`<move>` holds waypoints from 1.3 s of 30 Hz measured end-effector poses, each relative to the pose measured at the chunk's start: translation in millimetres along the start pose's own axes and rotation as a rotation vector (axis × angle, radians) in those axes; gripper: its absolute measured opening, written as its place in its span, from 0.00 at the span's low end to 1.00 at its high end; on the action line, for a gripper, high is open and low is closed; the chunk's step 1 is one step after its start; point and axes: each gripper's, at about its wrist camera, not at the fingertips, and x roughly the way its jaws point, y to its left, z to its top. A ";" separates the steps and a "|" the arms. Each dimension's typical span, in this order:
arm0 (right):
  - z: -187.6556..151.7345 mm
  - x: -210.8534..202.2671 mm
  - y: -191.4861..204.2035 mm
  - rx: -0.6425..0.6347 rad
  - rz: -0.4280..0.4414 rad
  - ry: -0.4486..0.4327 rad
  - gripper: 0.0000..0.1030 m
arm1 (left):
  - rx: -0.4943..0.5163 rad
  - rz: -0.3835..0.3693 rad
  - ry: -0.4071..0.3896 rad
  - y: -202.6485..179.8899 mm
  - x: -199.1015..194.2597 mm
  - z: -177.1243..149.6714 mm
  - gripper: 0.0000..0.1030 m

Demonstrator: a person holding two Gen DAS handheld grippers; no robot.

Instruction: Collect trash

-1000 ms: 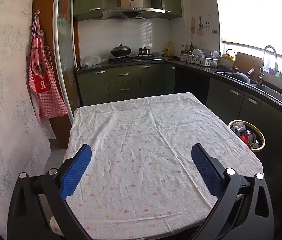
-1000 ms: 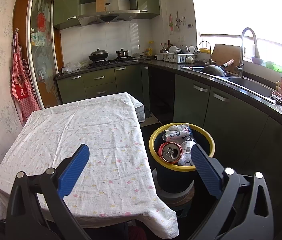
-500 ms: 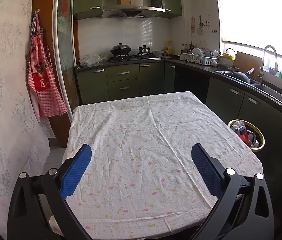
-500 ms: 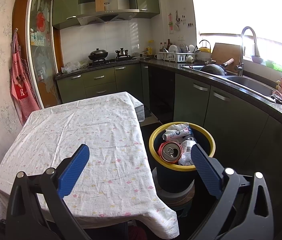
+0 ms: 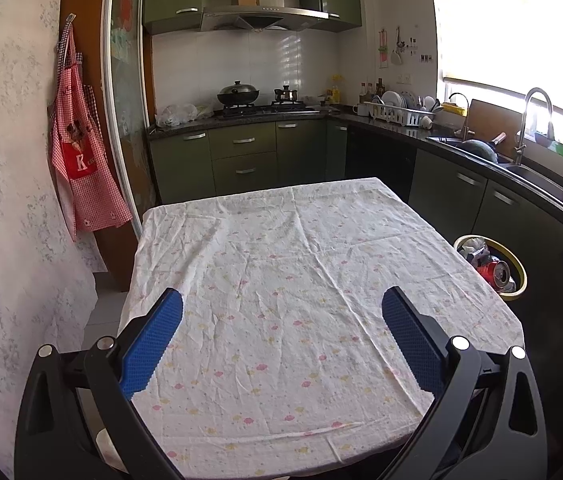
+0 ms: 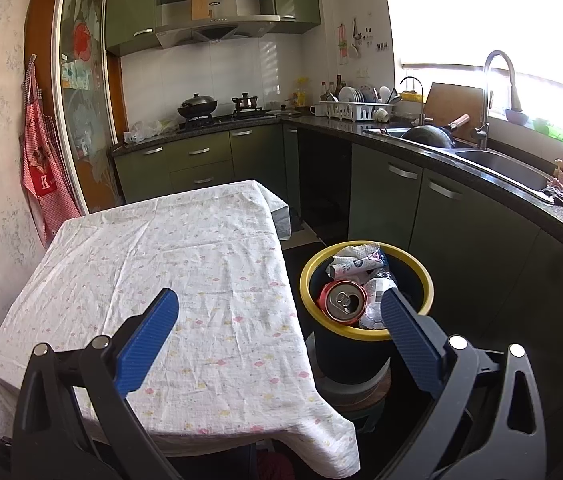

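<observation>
The tablecloth (image 5: 281, 280) is white with small pink and yellow flower prints. The bin (image 6: 345, 354) is dark navy with a yellow rim; inside lie a red can (image 6: 341, 300) with a silver top and white crumpled paper (image 6: 355, 258). The apron (image 5: 81, 168) is red-and-white check with a red patch bearing a white K. The cabinets (image 5: 241, 156) are olive green, the wall tiles (image 5: 241, 60) white, the counter (image 6: 481, 168) black. Both grippers' pads (image 5: 149, 340) are blue on black frames.

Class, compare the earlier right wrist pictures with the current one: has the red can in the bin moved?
No. The can lies at the same spot against the bin's yellow rim, beside the crumpled paper, as before.
</observation>
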 end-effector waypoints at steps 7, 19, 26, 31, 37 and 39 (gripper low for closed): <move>-1.1 2.3 1.9 -0.002 0.004 0.003 0.94 | 0.001 0.001 0.002 -0.2 0.5 0.3 0.96; -1.3 2.9 1.9 -0.001 0.002 0.005 0.94 | 0.003 0.000 0.011 -1.8 1.8 -1.0 0.96; -2.2 4.0 2.9 -0.001 0.002 0.007 0.94 | 0.002 0.000 0.015 -0.7 3.1 -2.1 0.96; -3.6 5.6 2.9 -0.002 0.003 0.010 0.94 | 0.001 -0.002 0.020 0.1 3.8 -3.3 0.96; -4.1 5.9 3.1 -0.001 0.004 0.011 0.94 | -0.002 -0.003 0.023 -0.1 4.2 -4.2 0.96; -3.3 5.8 2.7 -0.001 0.003 0.011 0.94 | -0.003 -0.002 0.025 -0.1 4.6 -4.2 0.96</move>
